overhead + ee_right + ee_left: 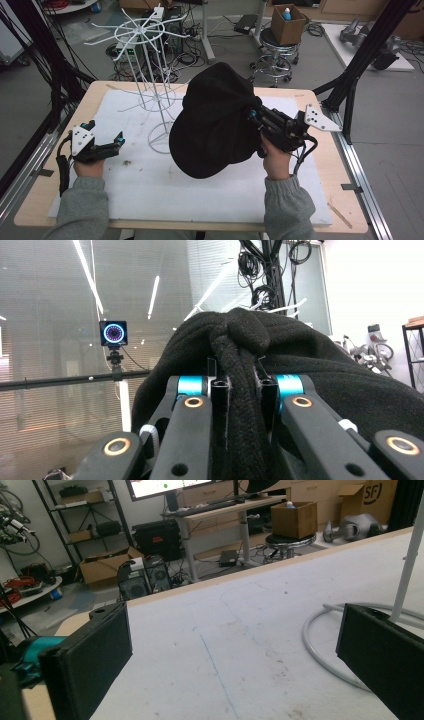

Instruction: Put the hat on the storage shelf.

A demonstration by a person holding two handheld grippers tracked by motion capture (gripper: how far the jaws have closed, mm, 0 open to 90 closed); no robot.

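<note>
Right claw: the right claw (252, 116) is clamped on a fold of a black knit cap (215, 122), held up above the worktop (320, 165); in the right gripper view its two jaws pinch a thick ridge of the dark fabric (240, 405) between them.
Black knit cap: hangs in the air from the right claw, its rounded crown toward the far side and its brim drooping toward the person; in the high view it overlaps the right side of the white wire rack (150, 75), and contact between the two cannot be told.
Left claw: the left claw (119, 140) is spread wide with nothing between the jaws, low over the left part of the white mat (200, 190); in the left gripper view its two black pads (90, 665) stand far apart with bare mat between them.
White wire rack: stands upright on the far left part of the mat, with a ring of thin arms spreading from its top and a round wire base (320, 645) lying on the mat just ahead of the left claw's right-hand pad.
Hands: the right hand (275, 160) grips the right gripper from below; the left hand (89, 167) holds the left gripper near the mat; both sleeves are grey.
Worktop: pale wood, covered by the white mat, which carries faint marks and specks.
Background: a stool (276, 50) with a cardboard box (288, 22) on it stands on the floor beyond the worktop.
</note>
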